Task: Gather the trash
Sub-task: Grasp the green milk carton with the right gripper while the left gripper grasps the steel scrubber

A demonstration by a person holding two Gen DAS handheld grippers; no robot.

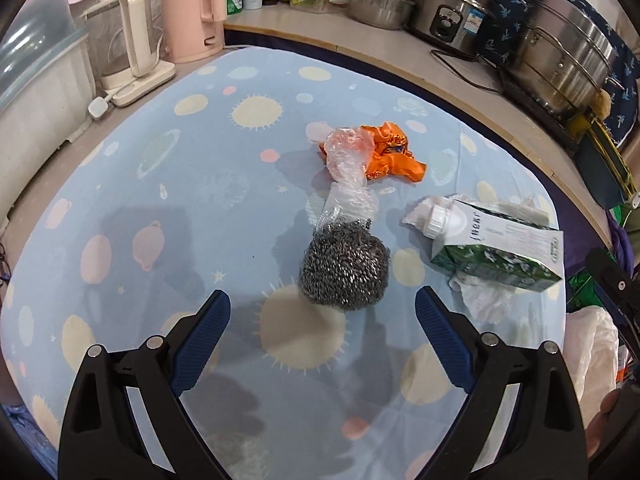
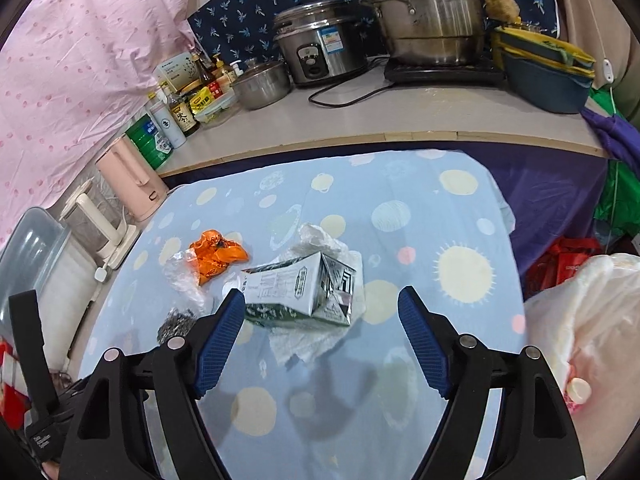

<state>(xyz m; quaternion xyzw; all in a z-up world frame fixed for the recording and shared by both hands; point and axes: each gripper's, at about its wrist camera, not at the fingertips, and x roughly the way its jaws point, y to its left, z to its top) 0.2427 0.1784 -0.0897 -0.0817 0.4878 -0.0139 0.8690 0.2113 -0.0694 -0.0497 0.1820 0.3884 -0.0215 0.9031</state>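
Note:
Trash lies on a blue patterned tablecloth [image 1: 160,200]. A steel wool scrubber [image 1: 345,268] in clear wrap lies just ahead of my open left gripper [image 1: 322,308]. Behind it are crumpled clear plastic [image 1: 348,156] and an orange wrapper [image 1: 394,152]. A green and white carton [image 1: 496,244] lies on its side on crumpled white paper [image 1: 484,300]. In the right wrist view my open, empty right gripper [image 2: 322,306] is just short of the carton [image 2: 300,290]; the paper [image 2: 308,344], orange wrapper [image 2: 218,260] and scrubber [image 2: 174,326] show there too.
A white plastic bag [image 2: 592,320] hangs off the table's right edge. Kettles [image 1: 128,40] and a plastic bin [image 1: 36,92] stand at the left. A counter behind holds pots [image 2: 424,20], a rice cooker [image 2: 320,48] and bottles [image 2: 180,112].

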